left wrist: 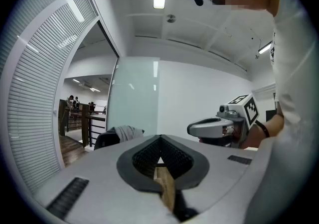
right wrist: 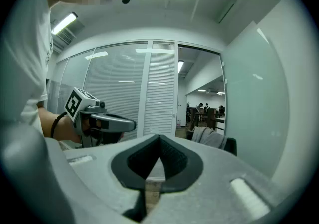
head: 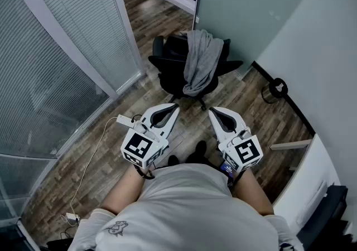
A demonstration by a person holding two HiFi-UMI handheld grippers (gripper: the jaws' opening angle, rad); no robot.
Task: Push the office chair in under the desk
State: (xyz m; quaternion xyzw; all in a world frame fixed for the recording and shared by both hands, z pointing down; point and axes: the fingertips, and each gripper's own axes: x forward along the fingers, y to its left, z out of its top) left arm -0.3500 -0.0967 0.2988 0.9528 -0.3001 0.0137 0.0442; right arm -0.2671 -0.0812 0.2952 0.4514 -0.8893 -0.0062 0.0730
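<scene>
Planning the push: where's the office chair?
Head view, upper centre: the office chair stands beyond the left gripper and right gripper, grey garment draped over it.

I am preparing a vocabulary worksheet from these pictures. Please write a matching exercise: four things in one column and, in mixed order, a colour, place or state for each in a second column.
Things
1. chair
2. cloth
3. power strip
4. left hand-held gripper

Descriptions
a. shut, holding nothing
b. white, lying on the floor
c. black, standing upright
d. grey, draped over the chair

Pairs: 1-c, 2-d, 3-b, 4-a
</scene>
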